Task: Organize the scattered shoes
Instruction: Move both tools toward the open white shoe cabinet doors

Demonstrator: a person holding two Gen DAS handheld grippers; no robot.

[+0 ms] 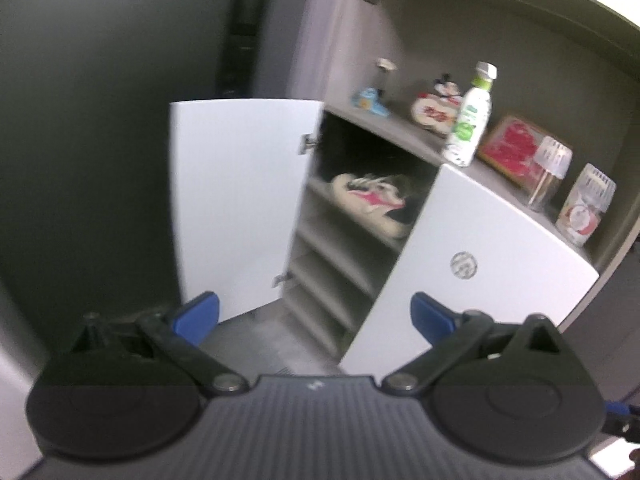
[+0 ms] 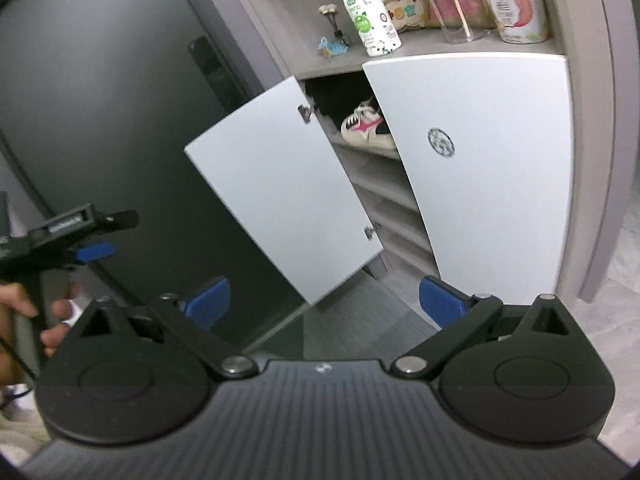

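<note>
Both your grippers, left gripper (image 1: 316, 314) and right gripper (image 2: 325, 300), stand wide apart and empty. One sneaker (image 2: 369, 128) already sits on the cabinet's upper shelf (image 2: 368, 148), behind the open left door (image 2: 280, 184). Judging from this, you're between shoes: fetch the next.

1. You have a white and green bottle (image 2: 370, 16) standing on the cabinet's grey top, near its front edge.
2. Right of it you see two clear jars (image 2: 454, 0) (white slotted lids) side by side.
3. Behind the bottle sits a cartoon mouse ornament (image 1: 436, 106).
4. Far left lies a small blue figurine (image 1: 370, 102), beside a thin flower stem (image 2: 330, 14).
</note>
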